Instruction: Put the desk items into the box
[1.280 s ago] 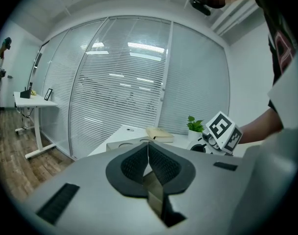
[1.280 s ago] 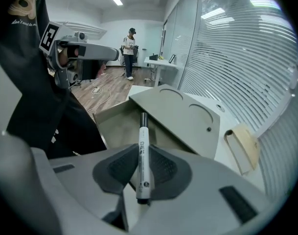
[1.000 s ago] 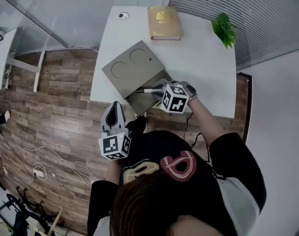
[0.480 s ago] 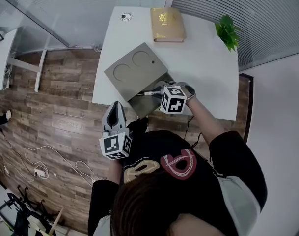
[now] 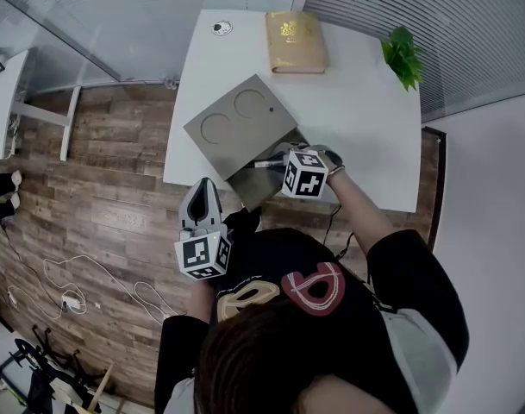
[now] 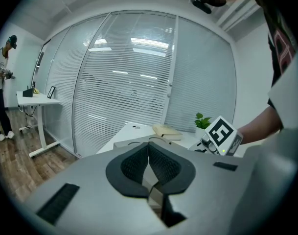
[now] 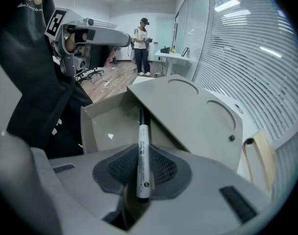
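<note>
Right gripper [image 7: 141, 173] is pinching a white marker [image 7: 143, 143] between its pads. The marker sticks straight out past the fingertips, dark tip pointing away from the gripper and down into the open box [image 7: 97, 126]. From the head view, that gripper hangs right over the near end of the box with the marker's tip above the inside, not resting on the bottom as far as can be told.

The box's lid [image 5: 239, 126] is flipped open and lies just beyond and to the left of the right gripper. It has 2 round recesses in it and a small dark dot.

Left gripper [image 6: 149, 153] has its jaws pressed together with nothing in them. It sits well apart from the box, off the tabletop [image 5: 357, 119] edge, close to the person's body and over the wood floor [image 5: 115, 188].

Far beyond the right gripper, at the back edge of the tabletop, lies a gold book [image 5: 296, 41]. A small green plant [image 5: 403, 57] stands off to the right of that, and a little round thing [image 5: 221, 28] sits at the back left corner.
</note>
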`<state>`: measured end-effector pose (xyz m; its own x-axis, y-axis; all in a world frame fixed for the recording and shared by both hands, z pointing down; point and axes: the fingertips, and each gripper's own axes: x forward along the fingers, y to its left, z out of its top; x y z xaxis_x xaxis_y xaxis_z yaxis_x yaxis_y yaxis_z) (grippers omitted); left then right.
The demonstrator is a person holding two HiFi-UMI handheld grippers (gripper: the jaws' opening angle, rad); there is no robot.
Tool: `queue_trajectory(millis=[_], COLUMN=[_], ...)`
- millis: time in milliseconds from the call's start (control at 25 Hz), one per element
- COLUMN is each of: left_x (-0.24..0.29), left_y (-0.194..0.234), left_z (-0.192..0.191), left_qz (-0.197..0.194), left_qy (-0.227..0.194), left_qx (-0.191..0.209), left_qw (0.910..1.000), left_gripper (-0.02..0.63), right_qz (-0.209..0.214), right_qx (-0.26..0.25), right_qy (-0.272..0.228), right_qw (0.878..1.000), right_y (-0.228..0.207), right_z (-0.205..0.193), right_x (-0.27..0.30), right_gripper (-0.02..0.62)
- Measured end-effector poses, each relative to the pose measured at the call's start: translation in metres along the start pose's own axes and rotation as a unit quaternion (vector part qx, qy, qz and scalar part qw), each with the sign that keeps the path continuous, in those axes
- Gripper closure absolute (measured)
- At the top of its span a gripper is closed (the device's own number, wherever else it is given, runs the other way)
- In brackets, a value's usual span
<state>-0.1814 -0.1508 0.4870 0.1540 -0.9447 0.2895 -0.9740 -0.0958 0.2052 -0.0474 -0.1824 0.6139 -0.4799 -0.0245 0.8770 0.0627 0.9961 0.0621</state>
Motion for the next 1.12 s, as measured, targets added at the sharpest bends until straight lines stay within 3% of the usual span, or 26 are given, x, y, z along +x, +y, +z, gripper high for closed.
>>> queue_trajectory(millis=[880,1120], left_x=[0.014,0.016], left_y=[0.003,0.003], left_z=[-0.004,-0.004], left_qz=[-0.020,-0.029], left_qy=[0.011,0.011], left_qx=[0.002,0.000], left_qw=[0.9997,0.9995], left_gripper=[0.588,0.588], right_qz=[0.029,0.037], right_qx=[0.063,0.079], right_qy=[0.001,0.001], right_qw=[0.998,0.996], right_y=[-0.004,0.000], right_z=[0.000,0.002], right_x=[0.002,0.001], right_gripper=[0.511,0.460])
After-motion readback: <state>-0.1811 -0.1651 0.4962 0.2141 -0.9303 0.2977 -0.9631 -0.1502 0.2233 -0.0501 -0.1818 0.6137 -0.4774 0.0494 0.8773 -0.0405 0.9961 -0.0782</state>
